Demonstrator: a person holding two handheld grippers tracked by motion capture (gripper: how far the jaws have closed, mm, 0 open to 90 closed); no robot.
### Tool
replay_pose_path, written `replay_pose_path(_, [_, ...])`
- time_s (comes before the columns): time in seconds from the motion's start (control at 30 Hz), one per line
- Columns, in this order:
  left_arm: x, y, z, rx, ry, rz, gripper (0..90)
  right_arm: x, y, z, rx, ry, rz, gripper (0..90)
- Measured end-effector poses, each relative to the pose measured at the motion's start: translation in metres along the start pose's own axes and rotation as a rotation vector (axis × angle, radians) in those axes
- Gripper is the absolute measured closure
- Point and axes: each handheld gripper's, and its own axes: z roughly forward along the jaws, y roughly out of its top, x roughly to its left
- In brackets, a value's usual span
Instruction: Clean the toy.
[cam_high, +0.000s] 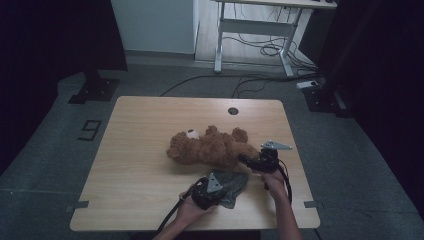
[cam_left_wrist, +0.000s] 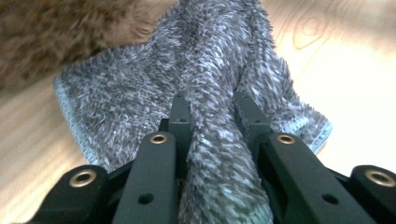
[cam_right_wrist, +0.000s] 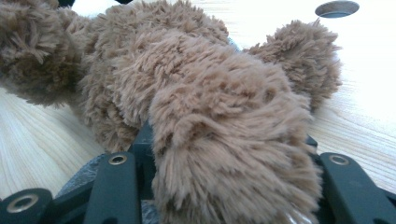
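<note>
1. The left gripper (cam_left_wrist: 211, 109) is pinching a raised fold of the grey fuzzy cloth (cam_left_wrist: 154, 93); in the left gripper view its two black jaws press on the ridge from both sides.
2. The right gripper (cam_right_wrist: 229, 154) is clamped around a limb of the brown teddy bear (cam_right_wrist: 187, 84), with the fur bulging out between and over its jaws.
3. In the high view the teddy bear (cam_high: 210, 147) lies flat on the wooden table (cam_high: 140, 170). Its long axis runs roughly left to right, head at the left and legs toward the right.
4. The cloth (cam_high: 235, 182) lies crumpled on the near side of the bear, touching its lower edge. The pinched ridge runs away from the left gripper (cam_high: 210, 187) toward the bear.
5. The right gripper (cam_high: 252, 162) sits at the bear's right end, holding the nearer limb there, just beside the cloth.
6. The two grippers are close together, the left nearer the table's front edge, with each hand (cam_high: 192, 210) coming in from below.
</note>
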Motion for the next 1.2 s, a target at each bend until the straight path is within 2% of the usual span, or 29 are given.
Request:
replay_pose_path(0.17, [0.008,-0.008,-0.022,-0.043,-0.014,-0.033,73.5,0.0,-0.001,-0.001,0.005,0.009,0.0,47.2])
replay_pose_path(0.27, [0.016,-0.01,-0.045,-0.108,-0.024,-0.079,73.7,0.0,-0.003,-0.001,0.005,0.015,0.005,47.5])
replay_pose_path(0.37, [0.021,-0.007,-0.061,-0.141,-0.02,-0.091,73.9,0.0,-0.005,-0.002,0.006,0.02,0.009,47.9])
replay_pose_path(0.53, [0.035,-0.011,-0.092,-0.191,0.024,-0.112,74.2,0.001,-0.009,-0.005,0.01,0.033,0.016,48.3])
replay_pose_path(0.7, [0.051,-0.023,-0.118,-0.234,0.038,-0.159,74.6,0.001,-0.013,-0.006,0.012,0.038,0.016,48.3])
replay_pose_path(0.8, [0.057,-0.023,-0.132,-0.272,0.05,-0.174,74.6,0.001,-0.013,-0.005,0.012,0.039,0.019,48.3])
replay_pose_path(1.03, [0.062,-0.021,-0.152,-0.32,0.088,-0.173,74.4,0.001,-0.015,-0.005,0.009,0.041,0.023,48.3])
replay_pose_path(1.2, [0.071,-0.022,-0.169,-0.367,0.124,-0.201,74.4,0.0,-0.016,-0.005,0.007,0.047,0.023,48.3])
